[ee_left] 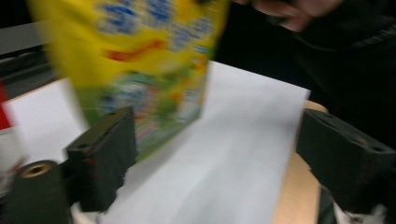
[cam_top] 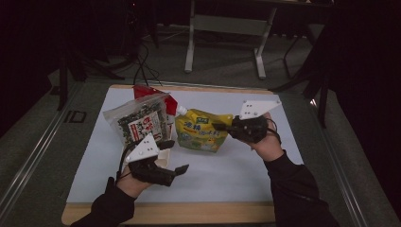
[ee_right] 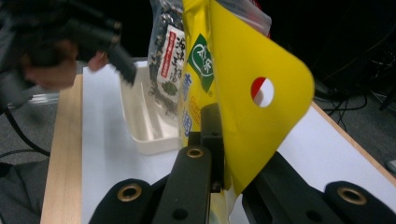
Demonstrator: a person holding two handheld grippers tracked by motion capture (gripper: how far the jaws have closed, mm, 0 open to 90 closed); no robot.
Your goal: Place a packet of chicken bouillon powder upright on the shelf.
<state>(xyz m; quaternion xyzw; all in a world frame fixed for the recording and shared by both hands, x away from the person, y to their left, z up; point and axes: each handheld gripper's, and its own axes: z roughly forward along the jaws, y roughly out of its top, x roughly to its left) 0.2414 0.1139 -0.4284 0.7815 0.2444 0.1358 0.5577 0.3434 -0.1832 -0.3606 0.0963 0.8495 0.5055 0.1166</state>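
Pinching the yellow pouch [cam_top: 202, 133] by its top edge, the right tool [cam_top: 221, 126] lifts it upright while the left tool [cam_top: 176, 157], spread, holds nothing.

seaweed bag [cam_top: 139, 124] left of pouch [cam_top: 202, 133]

The tabletop [cam_top: 75, 213] is light wood, its bare edge showing along the near side, and a big white sheet [cam_top: 227, 175] covers nearly all of it. On that sheet, left of the middle, sits a shallow cream tray [ee_right: 144, 126], and a clear bag of dark seaweed [cam_top: 139, 120] stands in it. A red packet [cam_top: 142, 91] is just behind them, towards the far edge.
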